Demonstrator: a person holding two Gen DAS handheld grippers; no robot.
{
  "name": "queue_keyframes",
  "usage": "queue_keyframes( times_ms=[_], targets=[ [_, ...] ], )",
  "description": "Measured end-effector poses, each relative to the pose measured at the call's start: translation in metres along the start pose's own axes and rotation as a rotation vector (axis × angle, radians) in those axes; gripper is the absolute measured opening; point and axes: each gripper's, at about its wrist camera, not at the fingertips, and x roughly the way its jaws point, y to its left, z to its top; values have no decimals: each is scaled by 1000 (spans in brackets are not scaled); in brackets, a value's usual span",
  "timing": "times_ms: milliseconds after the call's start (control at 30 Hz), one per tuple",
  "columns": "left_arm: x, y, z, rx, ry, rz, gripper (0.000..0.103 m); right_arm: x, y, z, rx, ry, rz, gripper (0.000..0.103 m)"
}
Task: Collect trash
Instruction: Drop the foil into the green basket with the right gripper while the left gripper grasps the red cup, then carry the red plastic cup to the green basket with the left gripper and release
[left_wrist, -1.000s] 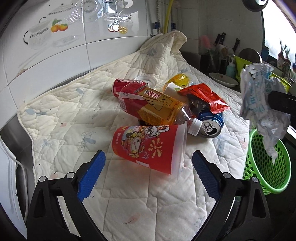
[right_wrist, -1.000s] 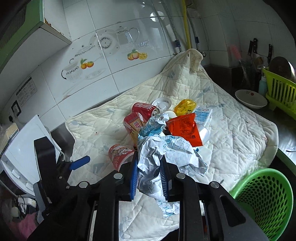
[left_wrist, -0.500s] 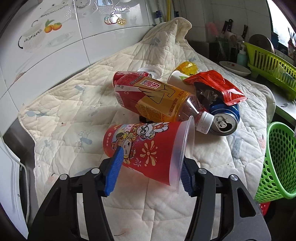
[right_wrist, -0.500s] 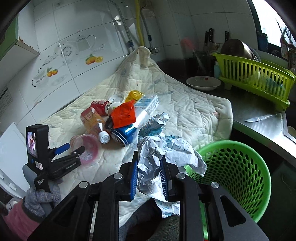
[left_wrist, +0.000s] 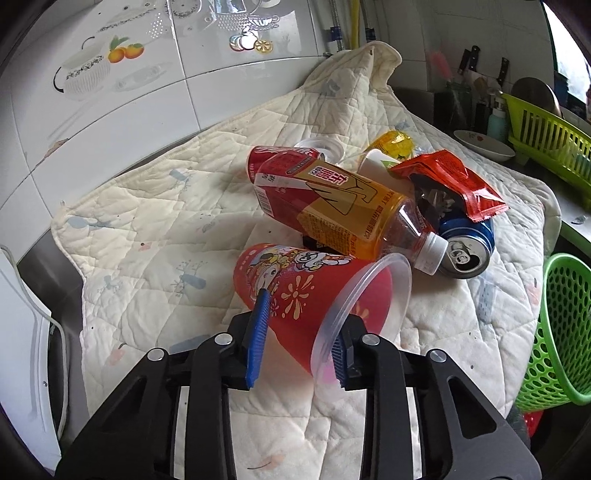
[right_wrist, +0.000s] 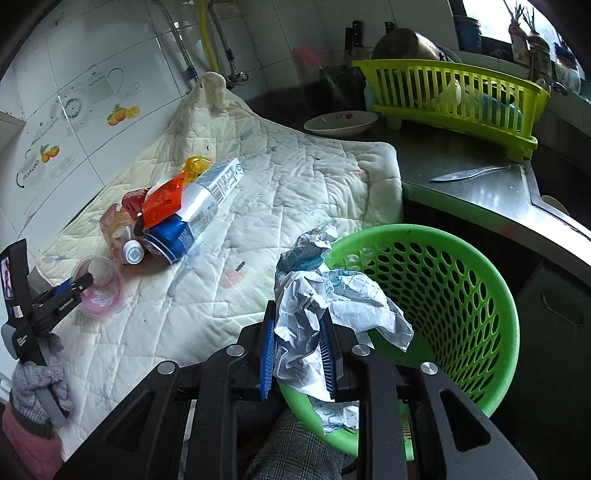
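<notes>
A red printed plastic cup (left_wrist: 306, 291) lies on its side on the quilted cloth (left_wrist: 166, 221). My left gripper (left_wrist: 304, 314) is closing around it, blue pads pressing its wall and squashing the clear rim. Behind it lie a yellow tea bottle (left_wrist: 351, 210), a red can (left_wrist: 273, 155), a blue can (left_wrist: 465, 243) and a red snack bag (left_wrist: 450, 184). My right gripper (right_wrist: 297, 332) is shut on a crumpled white and blue paper (right_wrist: 321, 295), held over the near rim of the green mesh basket (right_wrist: 461, 266). In the right wrist view the left gripper (right_wrist: 74, 286) grips the cup (right_wrist: 101, 291).
The basket (left_wrist: 561, 332) stands below the counter edge, right of the cloth. A green dish rack (right_wrist: 454, 92), a white plate (right_wrist: 340, 122) and a knife (right_wrist: 469, 173) sit on the steel counter. A white appliance (left_wrist: 22, 332) borders the cloth's left side.
The left jaws went from wide open before the cup to closed on it, deforming the rim. The right gripper swung right and down with the paper, from over the cloth to over the basket.
</notes>
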Motion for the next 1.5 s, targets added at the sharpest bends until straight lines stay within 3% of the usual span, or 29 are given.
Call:
queue_keyframes(
  times_ms=[133,233,533,733,867,1233,1500],
  targets=[
    [-9,17,1,-36,-14,-18,10,10,-11,1,12,9,-32,23],
    [-16,29,1,-66,-14,-44,5,17,-18,1,18,11,-65,27],
    [-51,42,2,-88,-73,-132,4,29,-38,-4,43,18,-145,46],
    [-79,29,13,-78,-110,-275,4,19,-46,-3,64,-8,-152,52],
    [-91,0,23,-23,-134,-374,4,6,-50,-2,72,-35,-155,57],
    [-81,-117,31,116,-29,-667,4,-39,-71,-10,95,-103,-200,65],
    [-61,-217,17,243,74,-768,4,-68,-92,-25,133,-138,-243,67]
  ],
)
